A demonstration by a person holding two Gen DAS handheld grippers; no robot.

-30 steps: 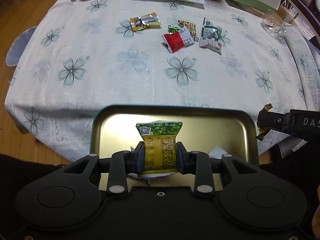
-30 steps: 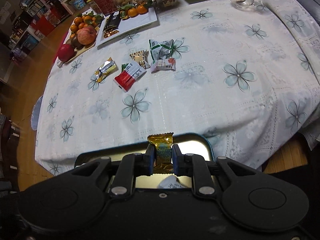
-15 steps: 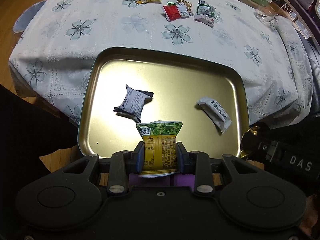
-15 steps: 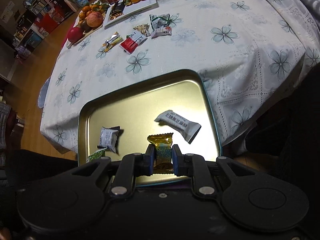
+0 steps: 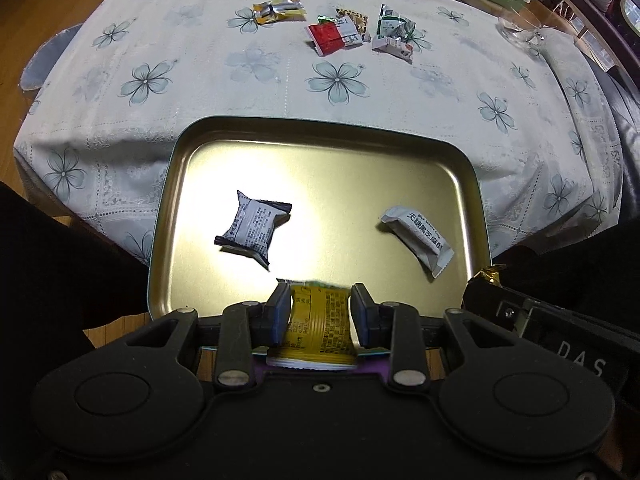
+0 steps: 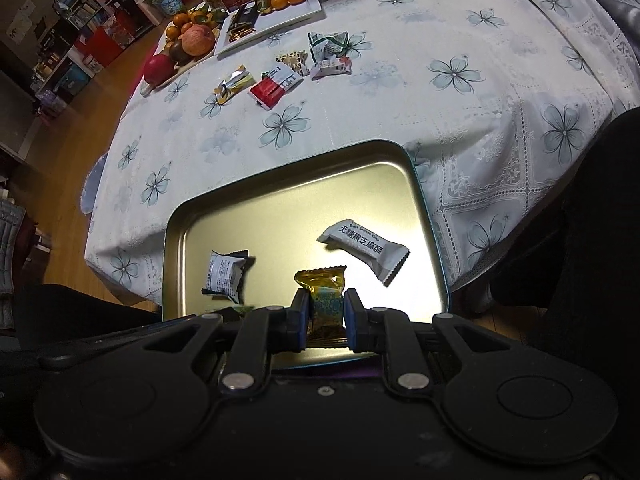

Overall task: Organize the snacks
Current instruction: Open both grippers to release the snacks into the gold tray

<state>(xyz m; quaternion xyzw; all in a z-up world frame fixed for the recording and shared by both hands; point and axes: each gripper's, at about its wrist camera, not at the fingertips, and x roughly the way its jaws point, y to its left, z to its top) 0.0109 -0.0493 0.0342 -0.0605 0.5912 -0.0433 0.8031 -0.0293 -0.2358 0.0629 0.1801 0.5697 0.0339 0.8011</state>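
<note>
A gold metal tray (image 5: 320,148) (image 6: 288,216) sits at the table's near edge. In it lie a dark-edged white packet (image 5: 252,229) (image 6: 225,276) and a long white packet (image 5: 420,240) (image 6: 366,249). My left gripper (image 5: 320,312) has its jaws parted around a yellow-green packet (image 5: 320,322) that is slipping down over the tray's near rim. My right gripper (image 6: 325,314) is shut on a gold-wrapped candy (image 6: 326,296) above the tray's near edge; its tip shows in the left wrist view (image 5: 486,280).
Several loose snack packets (image 5: 334,34) (image 6: 276,84) lie on the floral tablecloth (image 5: 256,68) beyond the tray. A fruit board (image 6: 188,44), a white plate (image 6: 272,16) and a glass cup (image 5: 520,28) stand at the far side. Dark-clothed legs flank the tray.
Both grippers pulled back over the tray's near edge. The left jaws have widened and the yellow-green packet has dropped lower between them. The right gripper still holds the gold candy.
</note>
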